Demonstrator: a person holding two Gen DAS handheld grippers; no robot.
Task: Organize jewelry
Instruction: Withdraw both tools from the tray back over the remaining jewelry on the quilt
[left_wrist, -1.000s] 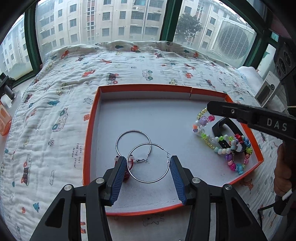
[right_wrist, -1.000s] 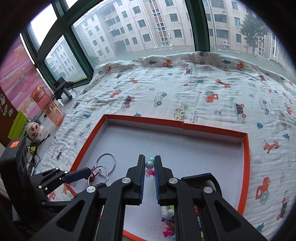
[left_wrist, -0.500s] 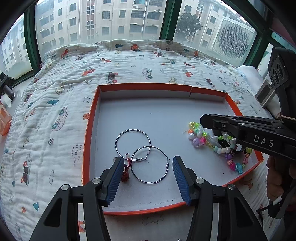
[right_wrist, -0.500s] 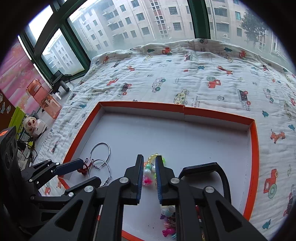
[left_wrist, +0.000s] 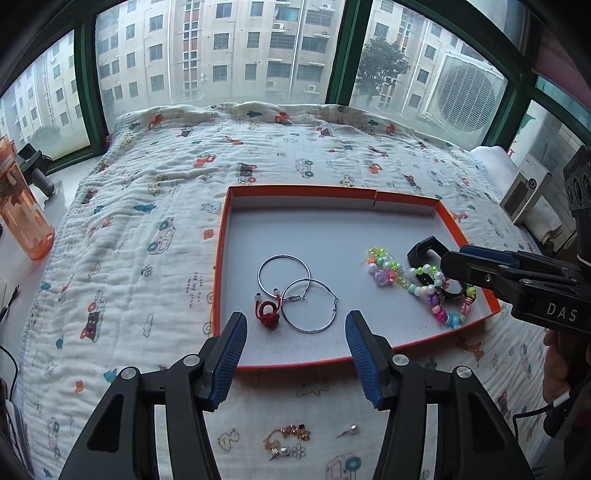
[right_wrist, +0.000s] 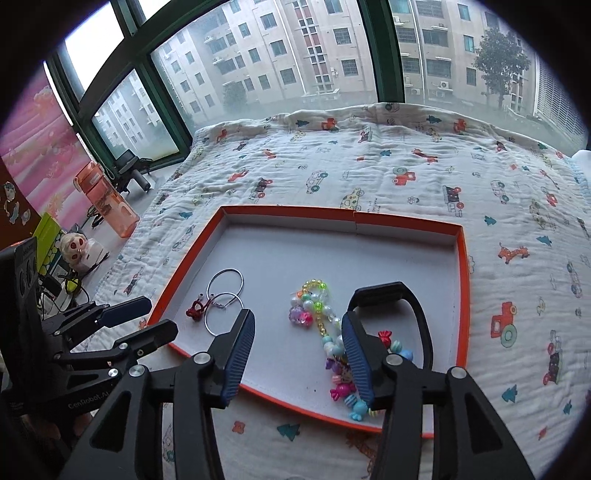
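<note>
An orange-rimmed tray (left_wrist: 221, 258) (right_wrist: 463, 295) lies on the printed blanket. On its grey floor are two silver hoop earrings (left_wrist: 308, 331) (right_wrist: 225, 270), a red knotted piece (left_wrist: 267, 314) (right_wrist: 194, 312), a coloured bead bracelet (left_wrist: 406, 280) (right_wrist: 314, 306) and a black band (left_wrist: 424, 245) (right_wrist: 384, 290). My left gripper (left_wrist: 295, 325) (right_wrist: 140, 314) hangs open over the tray's near edge, above the hoops, holding nothing. My right gripper (right_wrist: 298, 319) (left_wrist: 480, 266) is opening its jaws above the bead bracelet, and the pads are clear of the beads.
A gold chain with a pearl (left_wrist: 291, 434) and a pearl pin (left_wrist: 351, 430) lie on the blanket in front of the tray. An orange bottle (left_wrist: 22, 221) (right_wrist: 107, 199) stands off the blanket at the left. A white box (left_wrist: 524, 192) sits at the right, windows behind.
The right gripper's jaws have gone from shut on the beads to wide apart, leaving the bracelet on the tray. Both grippers have drawn back toward the tray's near edge, the left one rising.
</note>
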